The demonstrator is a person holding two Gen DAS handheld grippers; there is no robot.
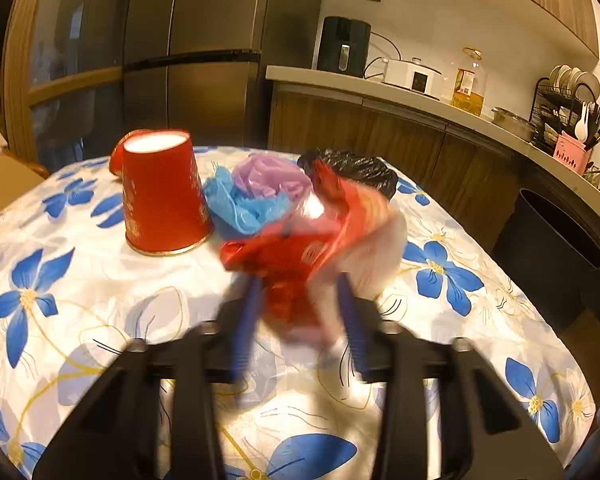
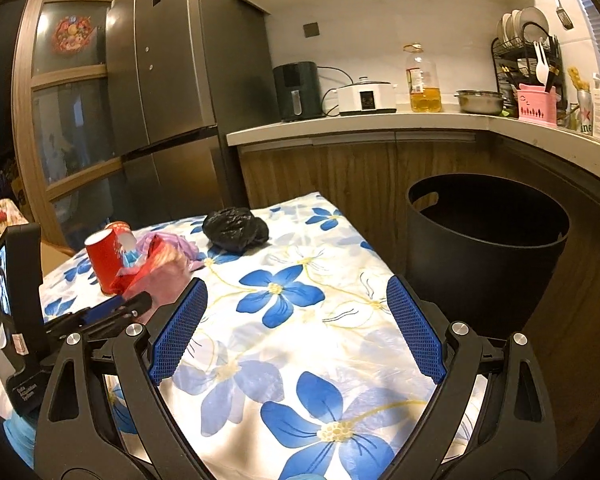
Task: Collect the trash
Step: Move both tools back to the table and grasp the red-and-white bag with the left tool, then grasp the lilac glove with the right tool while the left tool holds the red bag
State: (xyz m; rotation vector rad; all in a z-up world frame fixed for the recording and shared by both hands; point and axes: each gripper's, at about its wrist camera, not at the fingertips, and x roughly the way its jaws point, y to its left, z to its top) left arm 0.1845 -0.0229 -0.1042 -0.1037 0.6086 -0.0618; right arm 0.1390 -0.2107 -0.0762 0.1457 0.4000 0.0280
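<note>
Left gripper (image 1: 300,300) jaws clamped on the red-and-white wrapper (image 1: 316,240) — presumably bound for the black bin (image 2: 484,252) beside the desk (image 2: 300,320) — while right gripper (image 2: 296,320) jaws stood apart, empty.

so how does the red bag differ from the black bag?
The red bag is red and white, partly see-through, sitting between the left gripper fingers; the black bag is opaque, balled up, untouched. The red bag lies beside the cup; the black bag sits apart, nearer the bin. Both are crumpled plastic.
</note>
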